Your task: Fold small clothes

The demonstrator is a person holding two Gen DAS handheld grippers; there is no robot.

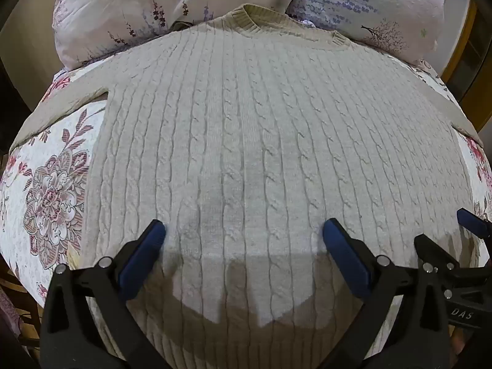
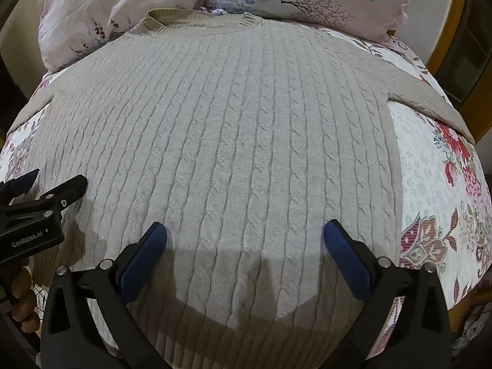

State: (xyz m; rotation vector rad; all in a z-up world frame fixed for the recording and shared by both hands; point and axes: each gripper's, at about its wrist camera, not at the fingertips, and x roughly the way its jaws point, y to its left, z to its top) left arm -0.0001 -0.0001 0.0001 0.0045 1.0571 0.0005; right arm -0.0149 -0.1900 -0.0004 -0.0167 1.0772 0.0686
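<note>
Left wrist, sweater [image 1: 246, 123] beneath spread claw [image 1: 244, 232]

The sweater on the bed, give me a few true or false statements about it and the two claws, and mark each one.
1. The cream cable-knit sweater lies spread flat on the floral bedspread. True.
2. The left claw is clamped on the hem. False: its jaws stand wide open above the knit, gripping nothing.
3. The sweater's collar points toward the pillows. True.
4. The sweater is already folded in half. False: the body and both sleeves lie spread out, with no fold made.
5. The right claw is open. True.
</note>
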